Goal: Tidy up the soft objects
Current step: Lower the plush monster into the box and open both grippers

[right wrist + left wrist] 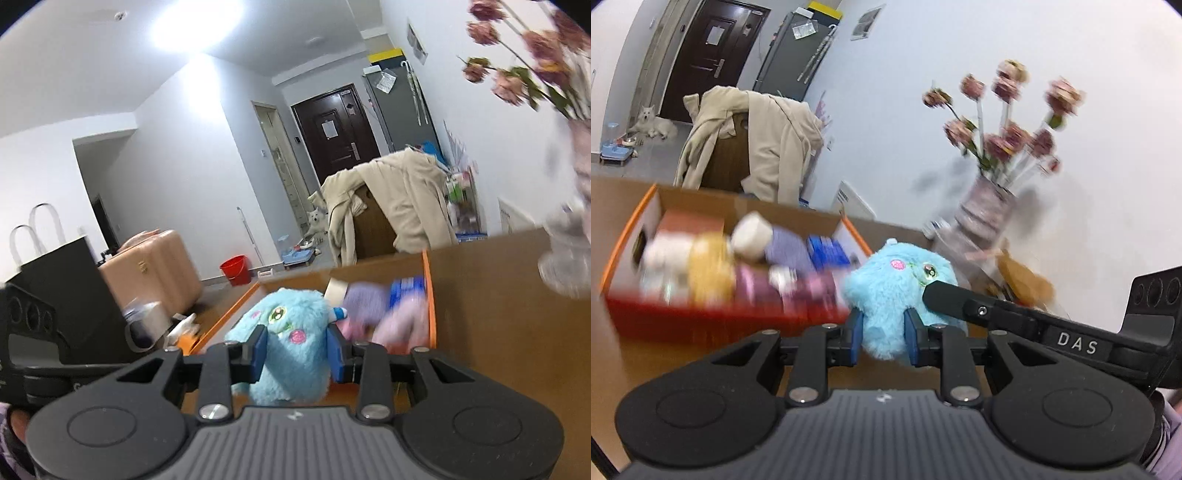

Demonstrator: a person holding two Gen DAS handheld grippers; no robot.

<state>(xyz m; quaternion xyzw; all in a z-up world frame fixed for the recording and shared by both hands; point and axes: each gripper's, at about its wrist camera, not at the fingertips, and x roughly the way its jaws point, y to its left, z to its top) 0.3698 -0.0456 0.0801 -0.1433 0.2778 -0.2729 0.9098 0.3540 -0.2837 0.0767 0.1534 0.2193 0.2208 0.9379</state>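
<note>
Between both tongs, left [883,329] & right [296,349], blue plush [897,288] clamped

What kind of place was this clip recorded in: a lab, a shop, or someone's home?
Most likely a lived-in home, an apartment's main room. A coat hangs over a chair, a white dog lies by the front door beside pet bowls, and a vase of flowers stands on the table.

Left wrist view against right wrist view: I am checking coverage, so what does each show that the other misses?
Left only: the whole vase and a brown plush beside it. Right only: a red bucket and a peach suitcase. Both: the blue plush toy clamped in both tools, the cardboard box, the beige coat, the white dog.
</note>
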